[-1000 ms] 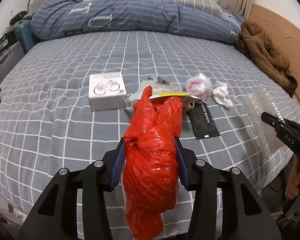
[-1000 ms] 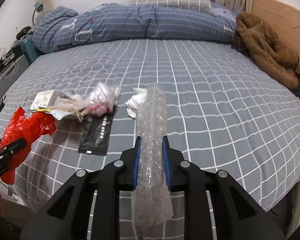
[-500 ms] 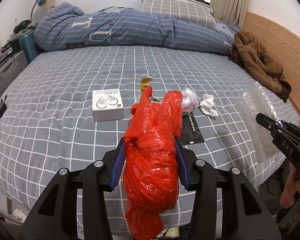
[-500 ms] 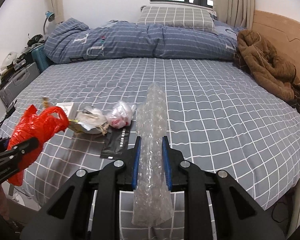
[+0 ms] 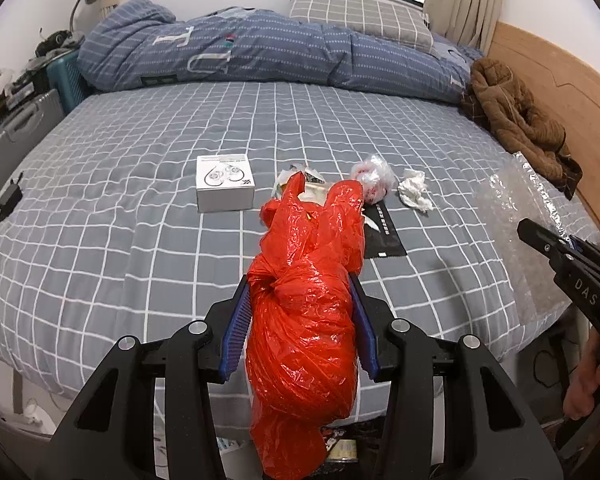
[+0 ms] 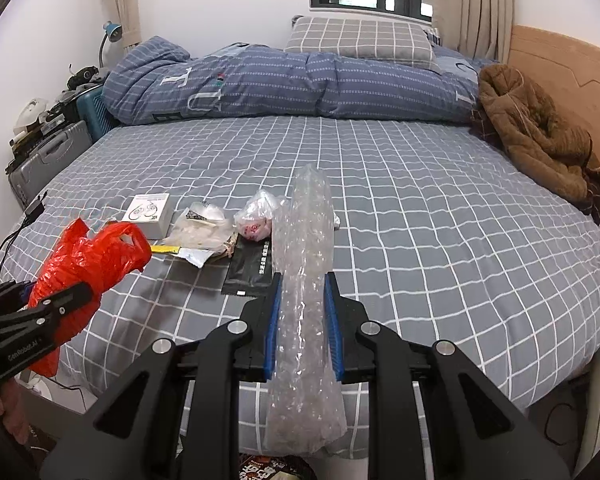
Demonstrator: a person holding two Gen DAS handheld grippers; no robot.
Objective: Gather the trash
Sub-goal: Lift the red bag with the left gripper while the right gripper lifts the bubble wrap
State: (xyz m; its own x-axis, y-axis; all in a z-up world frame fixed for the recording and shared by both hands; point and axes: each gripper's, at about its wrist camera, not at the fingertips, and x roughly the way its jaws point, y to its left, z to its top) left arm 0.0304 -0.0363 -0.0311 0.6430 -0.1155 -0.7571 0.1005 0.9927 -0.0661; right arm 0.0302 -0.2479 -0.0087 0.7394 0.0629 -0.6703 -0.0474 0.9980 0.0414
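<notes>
**A:** What had each pair of tongs got hold of?

**B:** The left gripper (image 5: 300,332) was clenched on a knotted red plastic bag (image 5: 304,320), its blue pads pressing both sides. The right gripper (image 6: 302,320) squeezed a strip of bubble wrap (image 6: 306,300) that stood up between its fingers.

**A:** And the step in hand?

**B:** I judged it a carry-off: both loads hung over the near edge of the bed (image 6: 440,208). Beyond the tongs lay the remaining litter: a white box (image 5: 225,182), a black packet (image 6: 252,268), a crumpled tissue (image 5: 414,194) and a clear wrapper (image 6: 256,216).

**A:** Next move?

**B:** Probably dropping both into a bin, which wasn't visible, then reaching forward again.
</notes>
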